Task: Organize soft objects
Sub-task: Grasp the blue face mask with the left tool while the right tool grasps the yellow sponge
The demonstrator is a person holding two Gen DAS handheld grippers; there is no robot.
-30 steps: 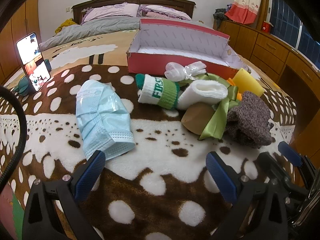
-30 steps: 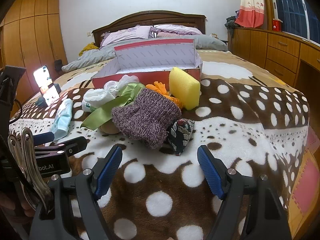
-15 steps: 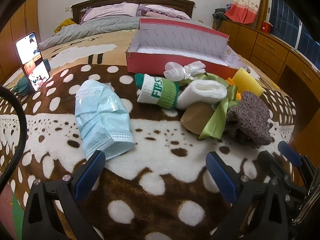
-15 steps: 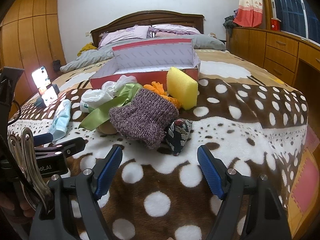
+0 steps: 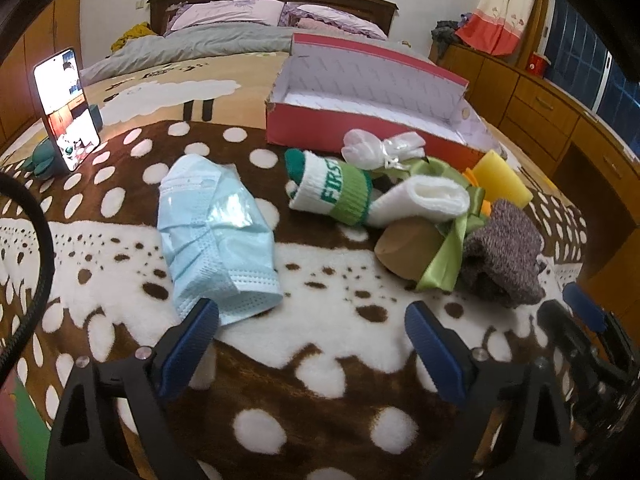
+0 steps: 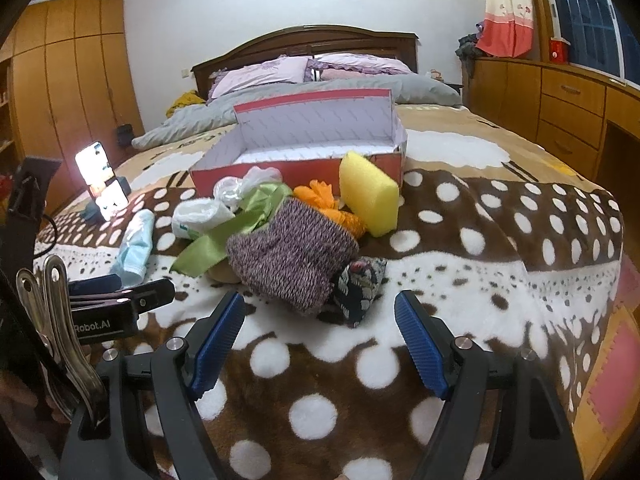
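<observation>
A pile of soft things lies on the spotted blanket before an open red box [image 5: 320, 130] [image 6: 280, 172]: a blue face mask pack [image 5: 212, 236] [image 6: 136, 240], a green-white sock [image 5: 332, 192], a white roll [image 5: 428, 200], a green ribbon [image 5: 448, 256] [image 6: 224, 236], a purple knit piece [image 5: 504, 256] [image 6: 292, 252], a yellow sponge [image 5: 500, 176] [image 6: 368, 196], an orange flower [image 6: 324, 200] and a dark patterned pouch [image 6: 358, 284]. My left gripper [image 5: 312, 332] is open and empty, just short of the mask. My right gripper [image 6: 320, 328] is open and empty, just short of the knit piece and pouch.
A lit phone [image 5: 66, 108] [image 6: 102, 180] stands on a holder at the left. Pillows and a grey quilt lie by the headboard [image 6: 304, 44]. Wooden drawers [image 6: 568, 104] line the right side; wardrobes [image 6: 68, 92] stand at the left.
Both grippers have drifted slightly; the objects sit a little lower and to the left in the right wrist view. Nothing has been taken hold of.
</observation>
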